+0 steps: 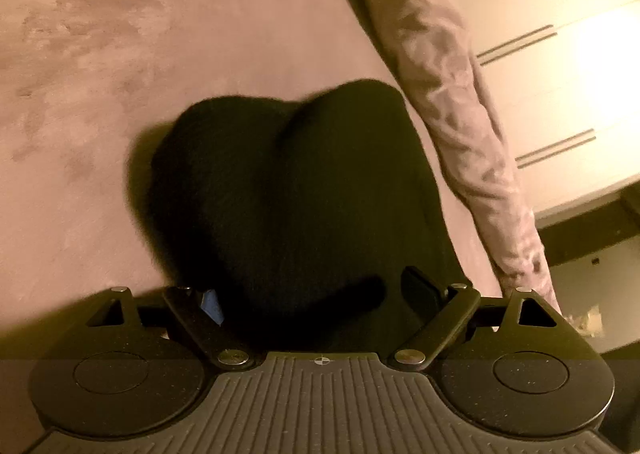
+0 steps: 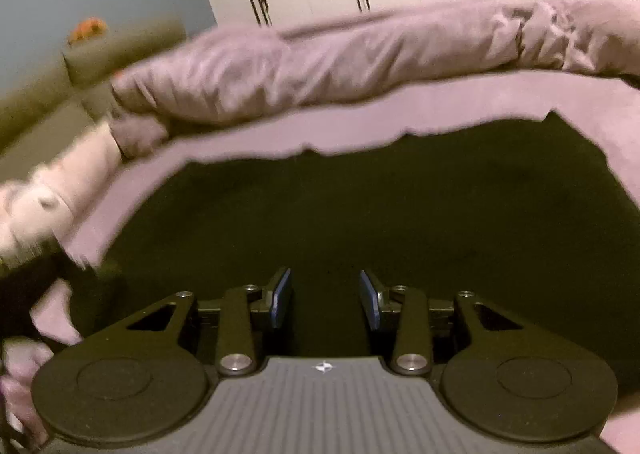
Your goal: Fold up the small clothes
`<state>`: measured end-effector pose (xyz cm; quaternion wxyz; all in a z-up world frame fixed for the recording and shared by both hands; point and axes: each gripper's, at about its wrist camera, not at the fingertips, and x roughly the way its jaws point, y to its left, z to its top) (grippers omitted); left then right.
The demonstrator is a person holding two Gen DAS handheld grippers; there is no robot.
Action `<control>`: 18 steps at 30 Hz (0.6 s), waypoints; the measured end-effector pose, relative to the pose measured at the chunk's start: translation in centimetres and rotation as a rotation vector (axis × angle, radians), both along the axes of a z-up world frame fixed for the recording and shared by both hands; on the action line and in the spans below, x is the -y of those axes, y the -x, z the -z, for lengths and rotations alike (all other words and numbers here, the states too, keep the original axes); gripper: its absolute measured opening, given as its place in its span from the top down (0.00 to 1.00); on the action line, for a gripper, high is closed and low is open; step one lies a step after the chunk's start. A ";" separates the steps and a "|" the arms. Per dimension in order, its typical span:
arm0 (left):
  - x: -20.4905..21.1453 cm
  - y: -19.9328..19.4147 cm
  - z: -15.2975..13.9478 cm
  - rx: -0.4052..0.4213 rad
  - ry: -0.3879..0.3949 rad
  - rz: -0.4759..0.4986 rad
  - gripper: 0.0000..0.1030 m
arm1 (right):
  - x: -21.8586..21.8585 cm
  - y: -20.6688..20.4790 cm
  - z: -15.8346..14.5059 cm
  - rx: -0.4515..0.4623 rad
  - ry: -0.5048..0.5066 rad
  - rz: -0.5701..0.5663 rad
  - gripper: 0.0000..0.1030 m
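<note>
We see our two handheld grippers up close. The left gripper [image 1: 316, 294] has a grey ribbed body with a small round black-and-white crosshair mark at its front edge, flanked by two large matte black discs. Black link arms pivot on silver screws, and a blue pad shows on one finger [image 1: 211, 304]. The right gripper [image 2: 325, 300] has the same build: ribbed grey centre, crosshair mark, black discs, triangular cut-outs in the outer arms, silver pivot screws, and blue-faced pads [image 2: 283, 296] on black fingers.
</note>
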<state>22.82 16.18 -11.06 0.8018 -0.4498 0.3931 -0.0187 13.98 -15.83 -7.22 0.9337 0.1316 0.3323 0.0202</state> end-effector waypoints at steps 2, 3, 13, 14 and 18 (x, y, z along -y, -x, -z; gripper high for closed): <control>0.1 -0.7 0.1 0.016 0.001 -0.024 0.18 | 0.0 -0.6 1.9 -0.025 -0.003 0.006 0.65; 0.3 -1.2 0.1 0.017 -0.012 -0.026 0.27 | 0.1 -0.4 1.9 -0.011 -0.004 0.004 0.65; 0.1 -1.8 1.3 0.003 0.027 -0.029 0.60 | 2.1 1.7 0.4 -0.008 -0.067 0.043 0.65; 0.3 -2.0 1.3 0.002 0.018 -0.023 0.57 | 2.3 1.9 0.3 -0.004 -0.082 0.049 0.65; 0.7 -2.6 0.6 -0.029 -0.014 -0.014 0.58 | 2.4 1.9 0.1 -0.029 -0.086 0.061 0.65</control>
